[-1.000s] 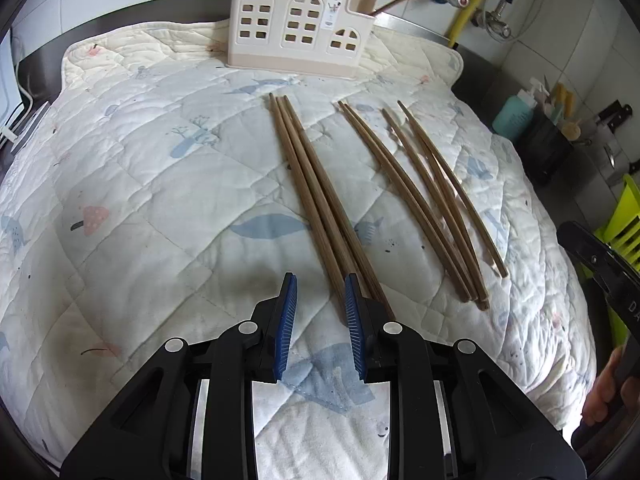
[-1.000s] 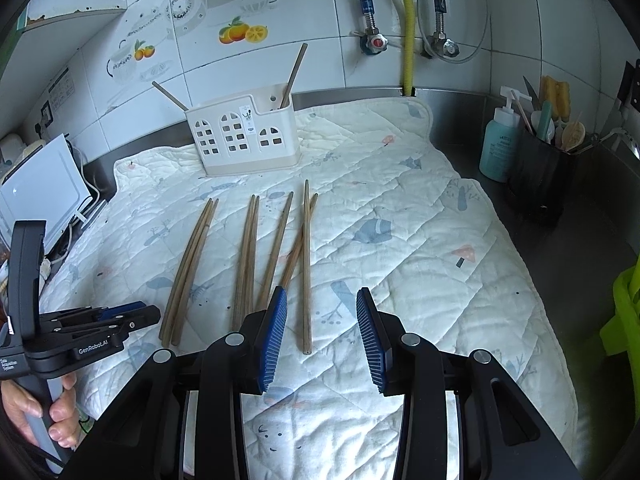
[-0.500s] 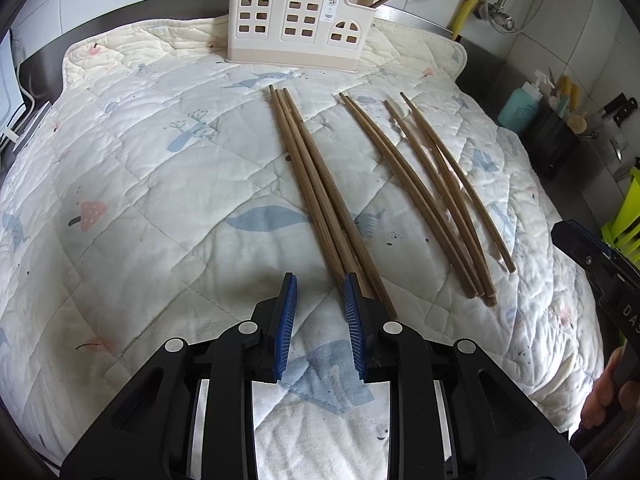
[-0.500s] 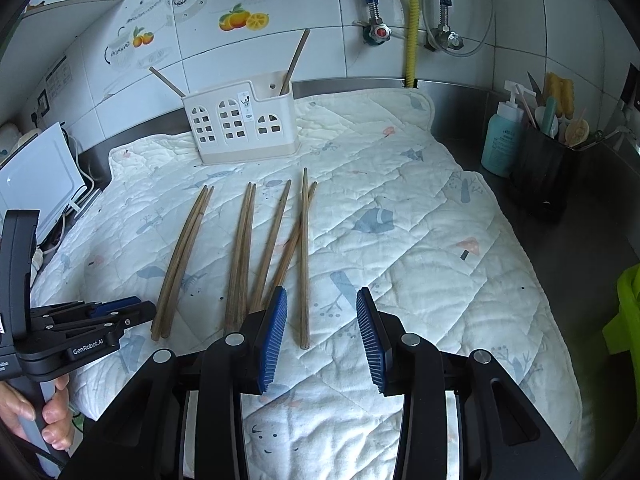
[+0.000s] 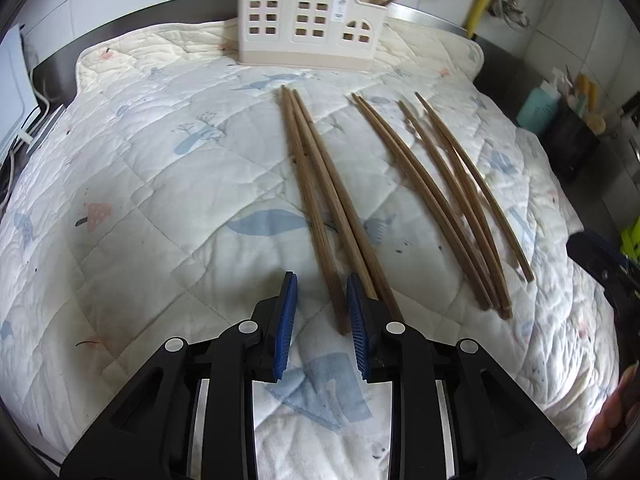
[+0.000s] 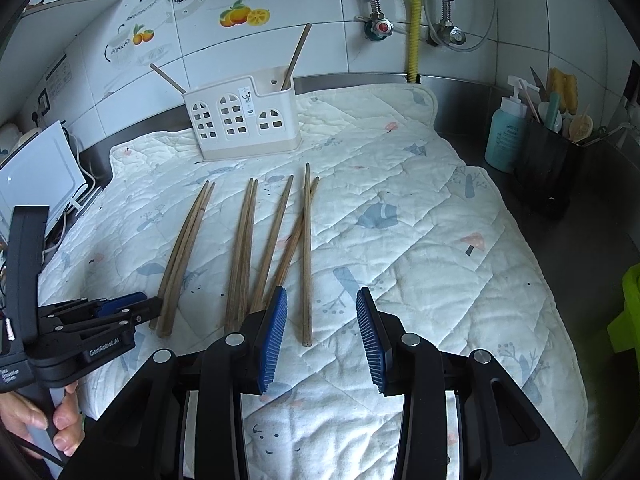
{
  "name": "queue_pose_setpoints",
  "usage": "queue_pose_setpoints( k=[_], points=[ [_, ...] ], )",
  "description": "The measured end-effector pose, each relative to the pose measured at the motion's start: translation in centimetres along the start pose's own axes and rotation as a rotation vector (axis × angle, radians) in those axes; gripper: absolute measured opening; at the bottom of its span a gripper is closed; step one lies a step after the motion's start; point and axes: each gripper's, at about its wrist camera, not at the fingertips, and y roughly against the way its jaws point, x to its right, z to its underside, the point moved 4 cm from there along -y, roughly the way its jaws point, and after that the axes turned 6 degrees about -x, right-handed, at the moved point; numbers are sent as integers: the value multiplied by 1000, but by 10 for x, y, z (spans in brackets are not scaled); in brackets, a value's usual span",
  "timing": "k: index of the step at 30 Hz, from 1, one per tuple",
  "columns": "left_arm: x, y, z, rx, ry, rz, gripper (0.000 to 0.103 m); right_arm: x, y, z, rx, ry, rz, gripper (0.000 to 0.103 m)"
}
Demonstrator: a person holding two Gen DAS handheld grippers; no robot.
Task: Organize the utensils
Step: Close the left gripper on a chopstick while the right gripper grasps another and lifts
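Note:
Several brown wooden chopsticks lie on a white quilted mat (image 5: 160, 184). The leftmost pair (image 5: 320, 196) runs toward my left gripper (image 5: 318, 292), which is open with one stick's near end between its blue pads. The other chopsticks (image 5: 448, 204) lie to the right. A cream utensil holder (image 5: 312, 26) stands at the back with two sticks in it. In the right wrist view my right gripper (image 6: 322, 308) is open, its pads astride the near end of the rightmost chopstick (image 6: 307, 256). The holder (image 6: 240, 118) and my left gripper (image 6: 136, 306) show there too.
A teal soap bottle (image 6: 506, 136) and a black caddy of tools (image 6: 548, 164) stand at the right on the steel counter. Pipes and valves (image 6: 412, 20) run down the tiled wall. A white appliance (image 6: 32, 168) sits at the left. A green object (image 6: 626, 308) is at the right edge.
Both grippers have moved forward and lower toward the near ends of the chopsticks. The left gripper's pads now sit around the near end of the leftmost pair.

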Motion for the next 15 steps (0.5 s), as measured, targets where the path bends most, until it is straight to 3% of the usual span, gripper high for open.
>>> queue_pose_setpoints(
  k=[6,15],
  points=[
    [-13,-1,-5,23,14,-55,6,3,-6,4,-12,-12,-8,36],
    [-25,-1,-8,42,-2,-32,6,-4,-33,13,-61,15,-19,26]
  ],
)
